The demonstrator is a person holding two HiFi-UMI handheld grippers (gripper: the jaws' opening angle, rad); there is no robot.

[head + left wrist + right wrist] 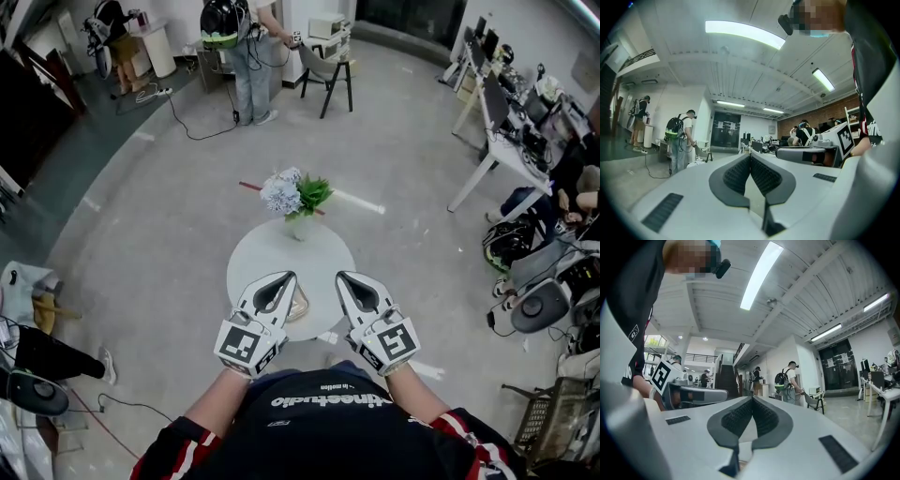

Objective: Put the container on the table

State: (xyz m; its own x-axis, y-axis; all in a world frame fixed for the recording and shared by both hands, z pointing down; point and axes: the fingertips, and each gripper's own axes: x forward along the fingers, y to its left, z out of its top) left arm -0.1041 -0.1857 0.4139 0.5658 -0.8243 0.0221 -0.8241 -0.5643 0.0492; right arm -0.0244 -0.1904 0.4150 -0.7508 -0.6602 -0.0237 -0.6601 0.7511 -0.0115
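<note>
Round white table [328, 267] bearing flower vase [299, 226], tan container [299, 306]

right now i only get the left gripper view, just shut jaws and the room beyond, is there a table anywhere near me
observer: yes, the head view shows a round white table on the floor just below and ahead of both grippers.
operator: anything on the near side of it
observer: a tan shallow thing lies there, partly hidden behind the left gripper; I cannot tell what it is.
operator: is the right one holding anything
observer: no, the right gripper has its jaws together with nothing between them.
</note>
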